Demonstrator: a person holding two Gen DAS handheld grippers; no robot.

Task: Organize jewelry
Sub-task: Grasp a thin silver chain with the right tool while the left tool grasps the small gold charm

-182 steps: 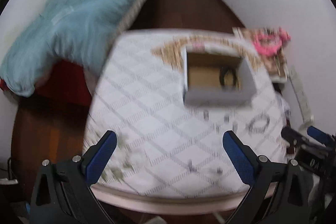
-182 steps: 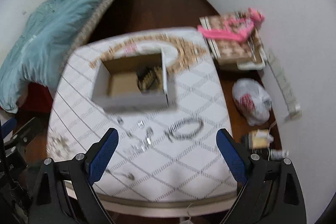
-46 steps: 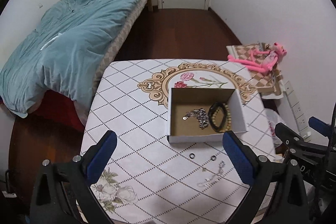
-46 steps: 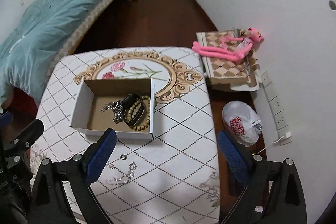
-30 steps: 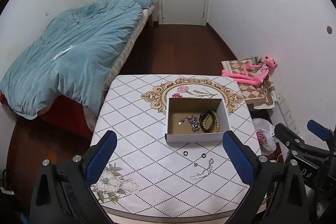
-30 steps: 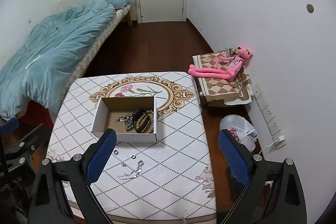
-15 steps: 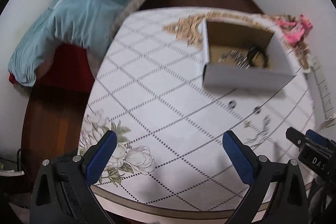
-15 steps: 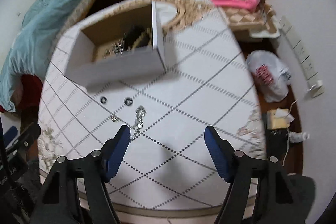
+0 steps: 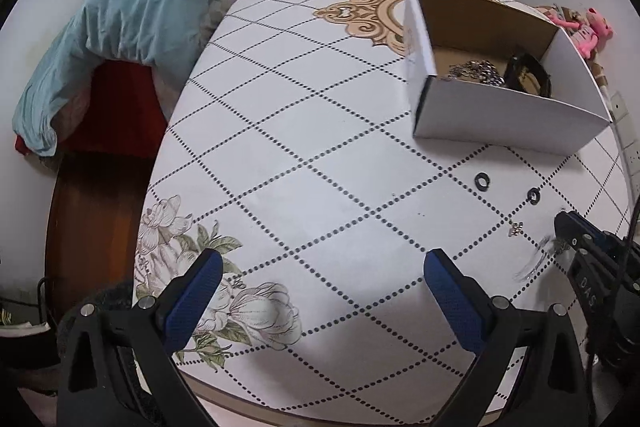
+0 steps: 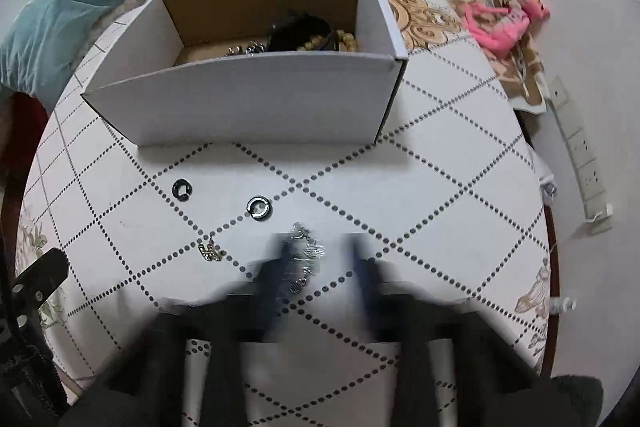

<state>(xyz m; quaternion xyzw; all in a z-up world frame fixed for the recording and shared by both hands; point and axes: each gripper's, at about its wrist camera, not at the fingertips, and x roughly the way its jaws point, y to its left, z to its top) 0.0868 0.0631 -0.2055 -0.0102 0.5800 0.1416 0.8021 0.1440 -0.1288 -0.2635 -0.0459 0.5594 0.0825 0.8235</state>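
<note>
right gripper [image 10: 316,263] was blurred over the silver chain [image 10: 306,253] on the table [image 10: 440,187], before the box [image 10: 256,99]; jaws part-closed, grip could not be told. left gripper [image 9: 320,287] was held open. a low, centred pinch was judged best

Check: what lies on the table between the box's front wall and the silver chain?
Right wrist view: two dark rings lie between the box and the silver chain.

Even indoor light, fisheye-bent edges, right hand-held gripper [image 10: 320,263] motion-blurred
</note>
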